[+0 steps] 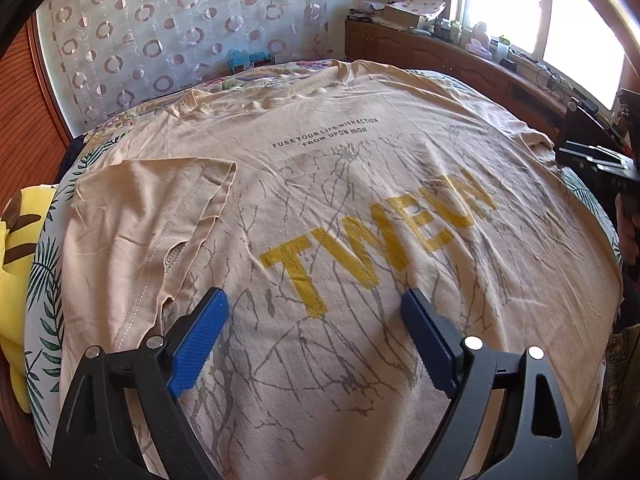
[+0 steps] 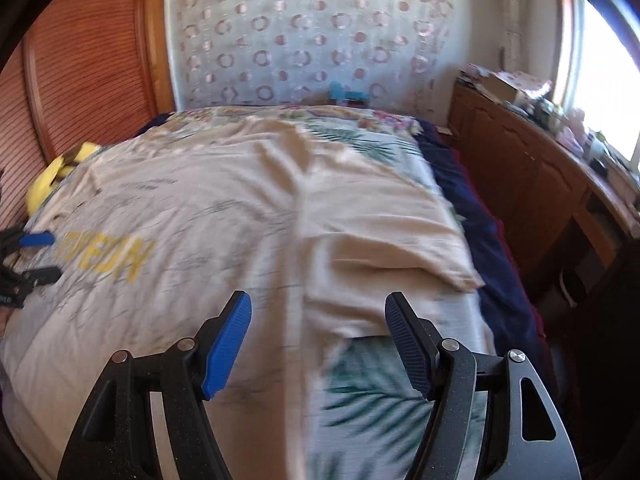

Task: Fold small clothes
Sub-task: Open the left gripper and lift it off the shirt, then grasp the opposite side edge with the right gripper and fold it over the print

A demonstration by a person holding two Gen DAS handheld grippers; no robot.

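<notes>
A beige T-shirt (image 1: 360, 184) with yellow letters and grey crack print lies spread flat on the bed. One sleeve (image 1: 152, 216) is folded inward over the body at the left. My left gripper (image 1: 316, 304) is open and empty, just above the shirt's lower part. The shirt also shows in the right wrist view (image 2: 224, 216), blurred. My right gripper (image 2: 318, 308) is open and empty above the shirt's side near its other sleeve (image 2: 404, 248). The left gripper (image 2: 38, 256) shows at the far left of the right wrist view.
The bed has a leaf-print cover (image 2: 372, 400) over a dark blue sheet (image 2: 476, 216). A yellow cloth (image 1: 12, 264) lies at the bed's left edge. A wooden cabinet (image 2: 520, 168) with clutter stands along the window. A patterned curtain (image 1: 160, 32) hangs behind.
</notes>
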